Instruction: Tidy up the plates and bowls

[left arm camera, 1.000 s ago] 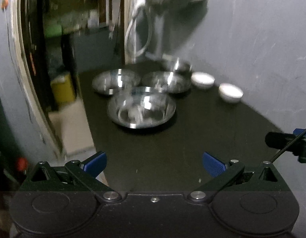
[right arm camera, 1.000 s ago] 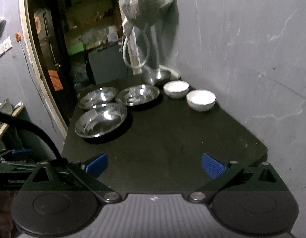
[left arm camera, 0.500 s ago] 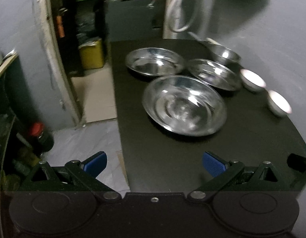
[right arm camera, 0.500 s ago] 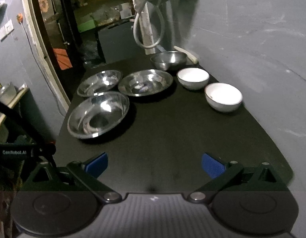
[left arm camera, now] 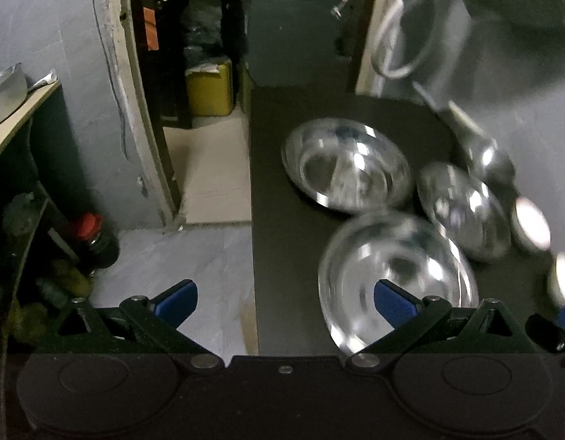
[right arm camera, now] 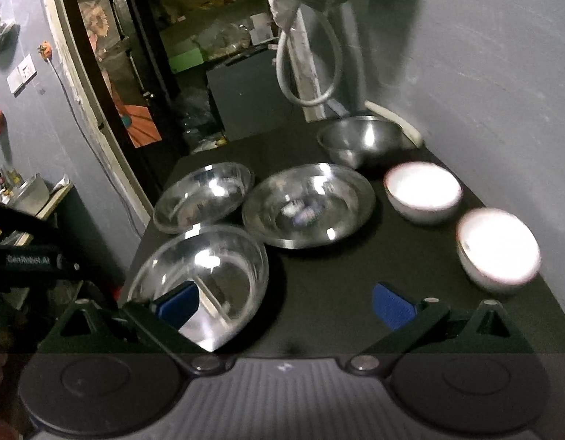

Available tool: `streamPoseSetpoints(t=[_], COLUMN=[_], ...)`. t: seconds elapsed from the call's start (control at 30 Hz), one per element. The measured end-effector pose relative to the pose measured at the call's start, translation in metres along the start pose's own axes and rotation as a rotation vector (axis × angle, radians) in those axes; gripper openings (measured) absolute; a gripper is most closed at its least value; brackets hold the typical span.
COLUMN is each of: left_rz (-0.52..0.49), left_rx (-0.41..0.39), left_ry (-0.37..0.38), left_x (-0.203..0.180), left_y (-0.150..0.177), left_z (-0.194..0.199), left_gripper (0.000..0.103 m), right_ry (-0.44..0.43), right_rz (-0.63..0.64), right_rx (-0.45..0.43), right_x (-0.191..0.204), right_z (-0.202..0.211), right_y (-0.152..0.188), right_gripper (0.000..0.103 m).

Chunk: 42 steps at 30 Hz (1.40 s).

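You are working in a dim room, and both views are dark and grainy. Light falls from above and in front, so the steel plates throw back hard white glints and the two white bowls blow out to featureless glare. In your left wrist view, motion blur smears the nearest plate and the dishes to its right; the doorway side is sharper. Your right wrist view is steadier, with soft edges on the bowls. A heavy shadow spreads on the grey wall. The fisheye bends the door frame and darkens every corner.
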State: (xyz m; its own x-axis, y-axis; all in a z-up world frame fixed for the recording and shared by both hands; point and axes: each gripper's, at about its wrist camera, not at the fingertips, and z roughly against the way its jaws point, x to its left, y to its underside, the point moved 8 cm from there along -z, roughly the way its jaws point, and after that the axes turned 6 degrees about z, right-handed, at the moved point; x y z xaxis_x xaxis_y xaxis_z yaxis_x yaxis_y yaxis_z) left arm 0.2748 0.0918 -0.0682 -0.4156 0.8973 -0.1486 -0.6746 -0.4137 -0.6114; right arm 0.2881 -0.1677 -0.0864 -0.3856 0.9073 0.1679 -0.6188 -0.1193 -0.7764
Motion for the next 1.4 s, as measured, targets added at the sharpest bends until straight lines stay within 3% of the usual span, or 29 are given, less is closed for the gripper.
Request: streamPoseSetpoints(t=[0.3, 0.4, 0.6, 0.73, 0.87, 1.03, 1.17, 1.27, 1.4], left_rz=[0.163, 0.216, 0.237, 0.230, 0.236, 0.243, 0.253, 0.264, 0.286], left_rx=[-0.005, 0.001, 0.028, 0.031, 0.044, 0.060, 0.066, 0.069, 0.067], left_ry=[0.077, 0.111, 0.168, 0.200, 0.238, 0.259, 0.262, 0.250, 0.242], left_x=[0.009, 0.010, 0.011, 0.011, 0.009, 0.007, 0.007, 0.011, 0.018], left_y=[-0.070, -0.080, -0.085, -0.084, -0.082, -0.080, -0.080, -0.080, -0.080], left_z=[-0.073, -0.096, -0.127, -0.138, -0.143, -0.150, -0.152, -0.154, -0.155], left_gripper=[0.102, 0.101, 0.090, 0.076, 0.054, 0.039, 0.022, 0.014, 0.010], right_ry=[0.023, 0.001, -0.024, -0.036, -0.044, -0.067, -0.085, -0.082, -0.092], right_rz=[0.109, 0.164, 0.212, 0.244, 0.264, 0.268, 0.249, 0.231, 0.205], right_rx=[-0.040, -0.043, -0.005, 0.033, 0.073, 0.127, 0.150, 0.156, 0.151], right_x=[0.012, 0.022, 0.036, 0.043, 0.048, 0.053, 0.055, 0.054, 0.053], right_z=[-0.078, -0.106, -0.153, -0.178, -0.198, -0.219, -0.228, -0.229, -0.227], right_y=[-0.083, -0.102, -0.119, -0.121, -0.119, -0.115, -0.114, -0.116, -0.116], right_gripper=[0.103, 0.102, 0.091, 0.084, 0.074, 0.062, 0.046, 0.040, 0.031])
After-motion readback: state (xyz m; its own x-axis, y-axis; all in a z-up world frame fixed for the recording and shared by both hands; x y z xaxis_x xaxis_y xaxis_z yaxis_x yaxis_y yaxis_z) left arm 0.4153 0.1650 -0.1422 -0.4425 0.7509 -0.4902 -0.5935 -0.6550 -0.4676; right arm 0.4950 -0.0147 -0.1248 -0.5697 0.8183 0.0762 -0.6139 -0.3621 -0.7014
